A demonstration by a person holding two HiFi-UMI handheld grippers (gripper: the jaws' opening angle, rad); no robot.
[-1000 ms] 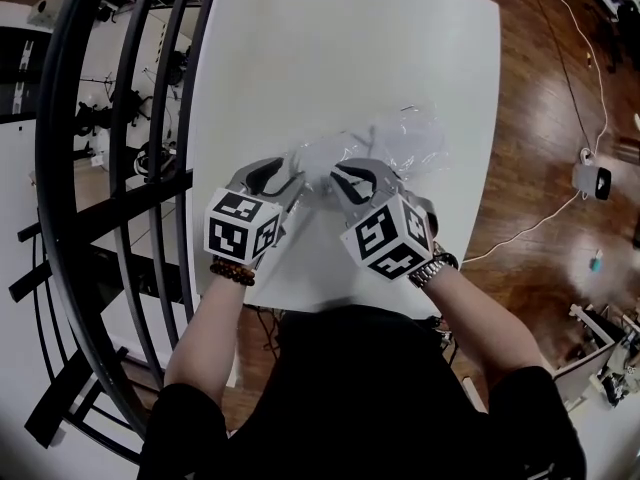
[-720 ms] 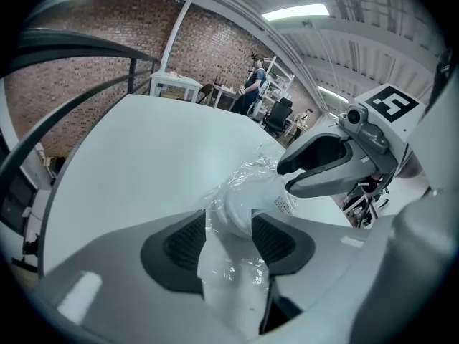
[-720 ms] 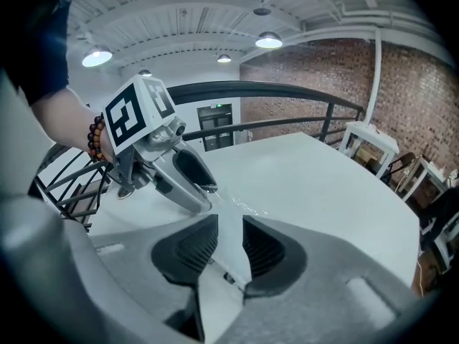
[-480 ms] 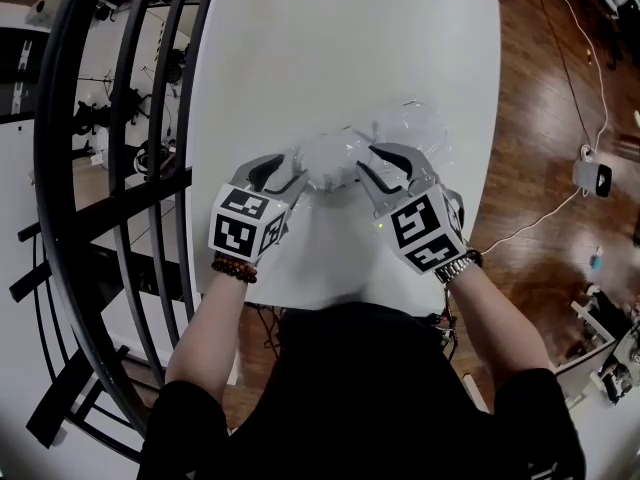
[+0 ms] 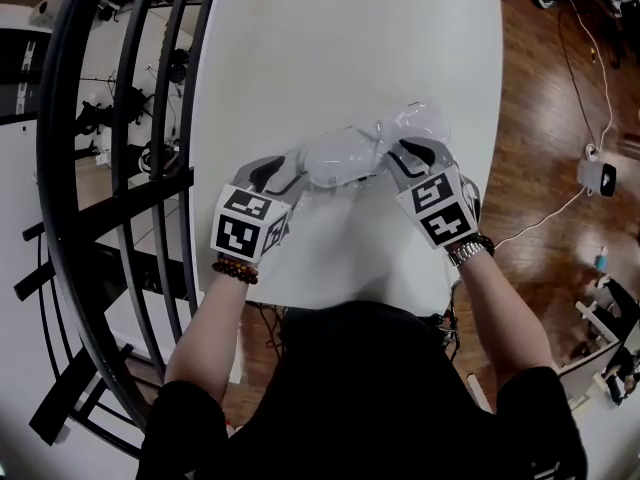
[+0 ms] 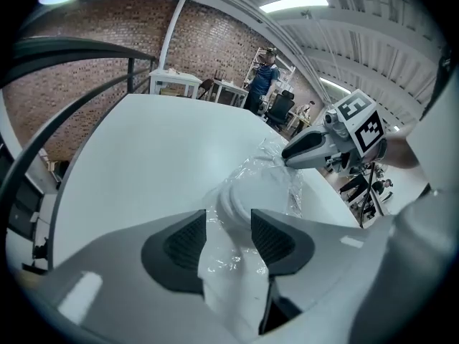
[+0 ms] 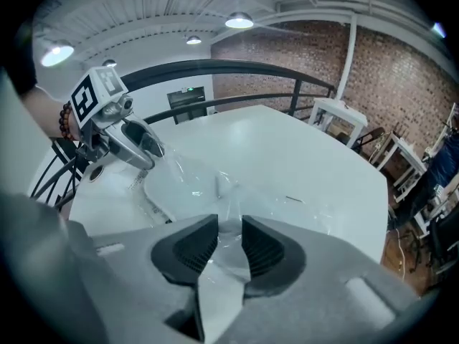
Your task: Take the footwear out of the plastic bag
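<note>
footwear (image 5: 340, 156), white, lay inside clear plastic bag (image 5: 425, 124) on white table (image 5: 340, 48), toward near edge. left gripper (image 5: 283, 175) jaws clamped on footwear's end through film. right gripper (image 5: 401, 158) jaws stood apart, bag film loose between them.

Table (image 5: 330, 58) ran from my near side to the far side, with the railing (image 5: 120, 168) along its left edge and the floor (image 5: 560, 118) off to its right. The plastic bag (image 5: 420, 123) lay on the table's near half, right of centre. The footwear (image 5: 345, 155) sat inside it, toward the bag's left end. I had the left gripper (image 5: 288, 175) at the footwear's left end, with footwear and film between its closing jaws, touching both pads. The right gripper (image 5: 398, 158) sat just right of the footwear, with only bag film between its jaws. The bag's loose end lay just beyond it.
</note>
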